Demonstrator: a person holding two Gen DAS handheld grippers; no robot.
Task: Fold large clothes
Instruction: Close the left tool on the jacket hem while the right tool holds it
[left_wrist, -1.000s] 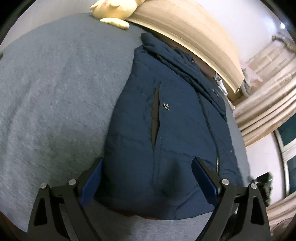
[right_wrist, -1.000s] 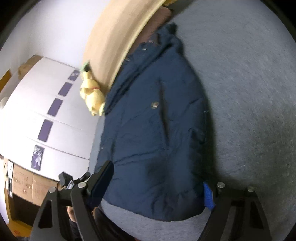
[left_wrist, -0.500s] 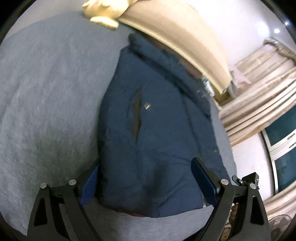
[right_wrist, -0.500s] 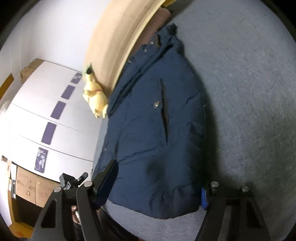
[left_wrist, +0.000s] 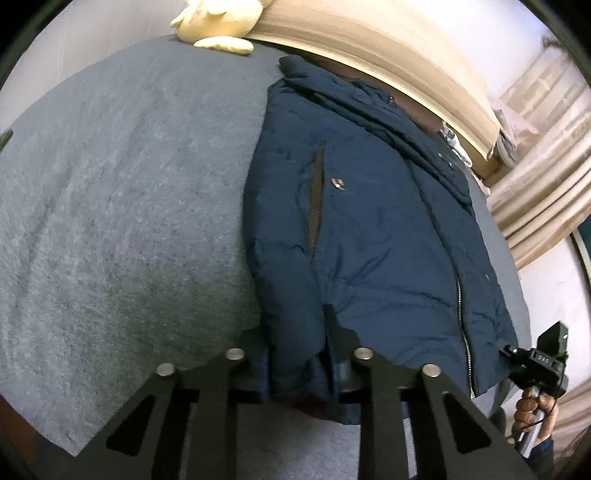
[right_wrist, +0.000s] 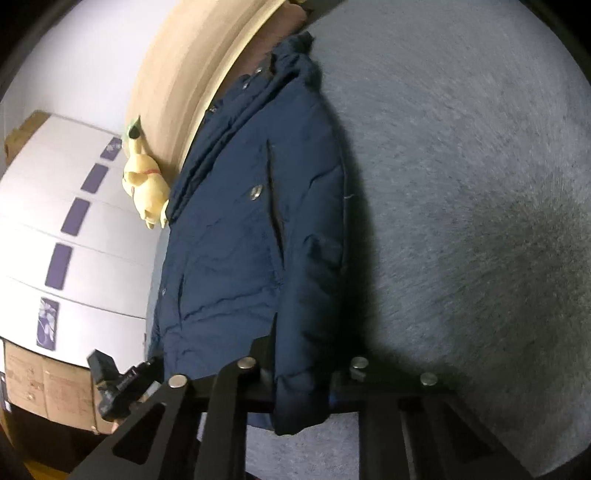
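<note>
Both tongs have just been closing — my left gripper (left_wrist: 299, 362) and right gripper (right_wrist: 301, 373) now pinch the near hem of the navy jacket (left_wrist: 369, 221) — it lies flat on the grey bed (left_wrist: 122, 206).

1. I see dim, cool indoor light; the white wall (right_wrist: 74, 74) glares.
2. The jacket (right_wrist: 240, 240) casts a dark shadow rightward on the bed (right_wrist: 461, 184).
3. Fisheye edges bend, perhaps slightly motion-blurred.

Black fingers (left_wrist: 334, 328), silver screws (left_wrist: 235, 354)
</note>
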